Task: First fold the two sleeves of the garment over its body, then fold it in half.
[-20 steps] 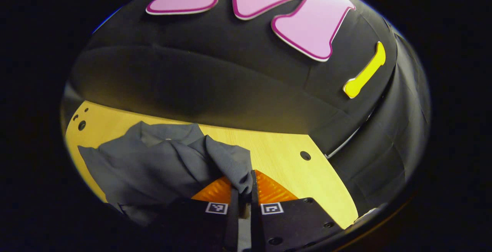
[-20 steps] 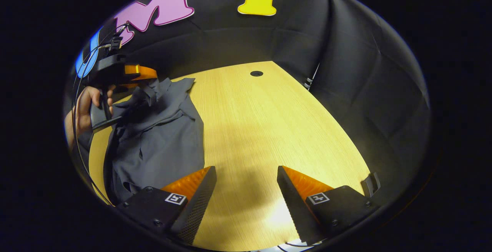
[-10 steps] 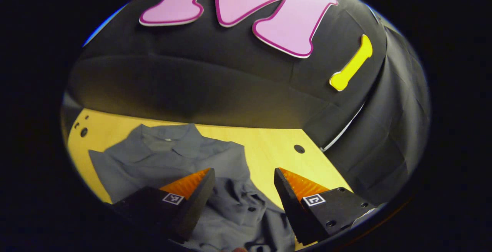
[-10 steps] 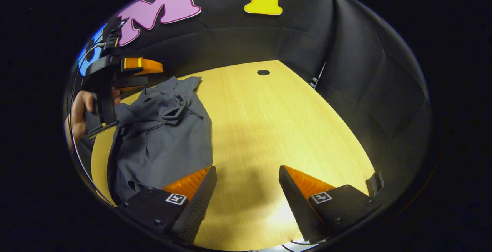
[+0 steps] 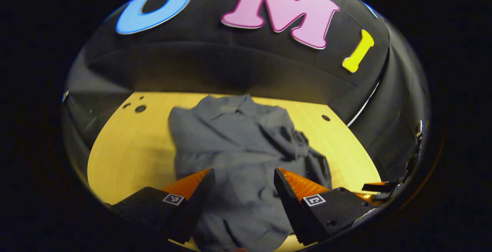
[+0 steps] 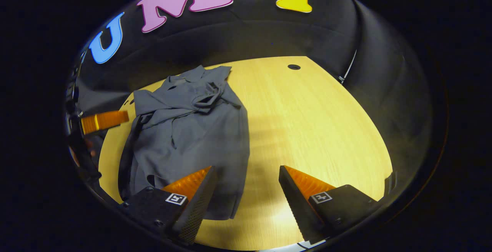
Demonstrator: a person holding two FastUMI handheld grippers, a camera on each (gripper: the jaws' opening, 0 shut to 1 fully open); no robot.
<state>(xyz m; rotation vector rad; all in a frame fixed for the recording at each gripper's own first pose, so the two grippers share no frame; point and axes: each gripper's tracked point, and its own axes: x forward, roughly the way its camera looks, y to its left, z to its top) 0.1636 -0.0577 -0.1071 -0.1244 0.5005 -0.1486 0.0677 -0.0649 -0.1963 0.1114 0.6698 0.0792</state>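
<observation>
A grey collared shirt point(image 5: 238, 148) lies on the wooden table point(image 5: 130, 148), collar toward the far wall. One sleeve is bunched over its body point(image 5: 288, 136). My left gripper point(image 5: 243, 181) hovers open above the shirt's lower half, nothing between its fingers. In the right gripper view the shirt point(image 6: 192, 132) lies to the left with the rumpled sleeve point(image 6: 207, 98) across its chest. My right gripper point(image 6: 248, 179) is open over the shirt's lower right edge and bare wood. The left gripper's finger point(image 6: 103, 120) shows at the far left of that view.
The black cloth wall closes off the table's far side and right side. Small round holes sit in the tabletop point(image 5: 140, 108), point(image 6: 294, 67). Bare wood point(image 6: 307, 129) stretches to the right of the shirt. The right gripper's fingertip point(image 5: 380, 187) peeks in low right in the left gripper view.
My left gripper let go of the sleeve, opened, and drew back toward the near edge. The sleeve now rests on the shirt's body. My right gripper shifted left, nearer the shirt.
</observation>
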